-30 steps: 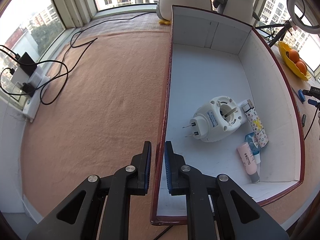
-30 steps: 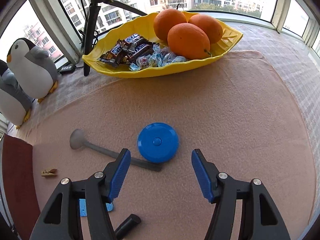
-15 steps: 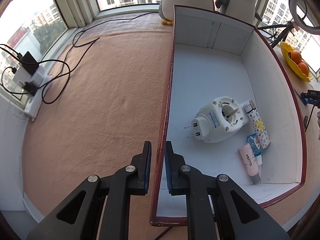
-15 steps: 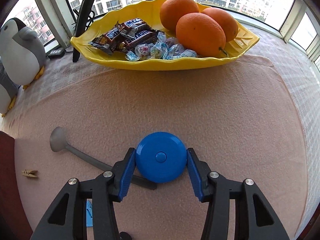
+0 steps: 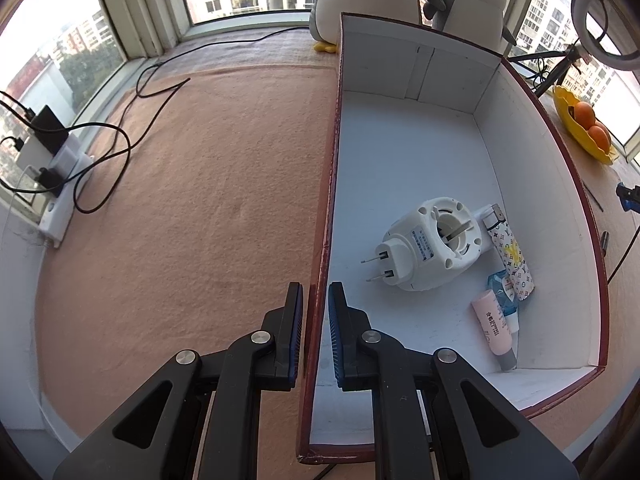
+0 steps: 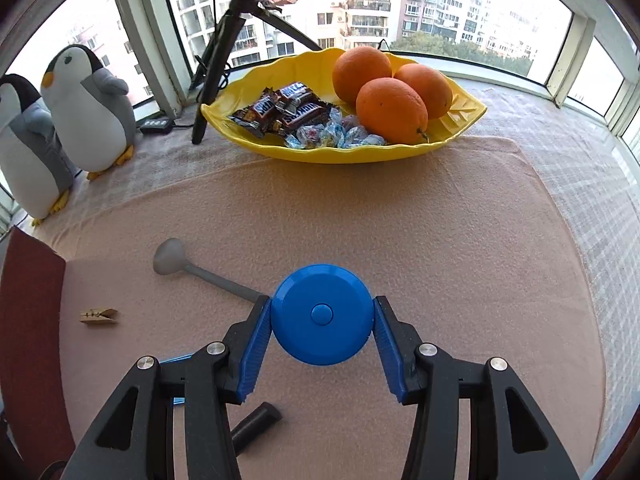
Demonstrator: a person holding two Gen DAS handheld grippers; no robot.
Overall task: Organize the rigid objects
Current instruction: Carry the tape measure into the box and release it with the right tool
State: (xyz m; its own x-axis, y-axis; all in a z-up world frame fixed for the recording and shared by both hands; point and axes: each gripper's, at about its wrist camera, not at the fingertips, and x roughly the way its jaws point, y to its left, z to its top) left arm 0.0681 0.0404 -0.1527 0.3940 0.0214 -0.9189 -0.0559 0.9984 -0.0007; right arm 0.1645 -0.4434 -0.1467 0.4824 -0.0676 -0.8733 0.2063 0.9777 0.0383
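1. The right gripper (image 6: 322, 320) clamps the blue disc (image 6: 322, 314), lifted clear of the mat, right of the box (image 5: 540, 128).
2. The left gripper (image 5: 314, 320) pinches the box's wall.
3. The smooth round disc might slip while carried to the box.

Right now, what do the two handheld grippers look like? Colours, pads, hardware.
Both match: the left gripper and right gripper have matte black plastic linkage arms with triangular cutouts, round silver pivot bolts, and two fingers faced with ribbed blue pads. No cables, markings, hands or sleeves show.
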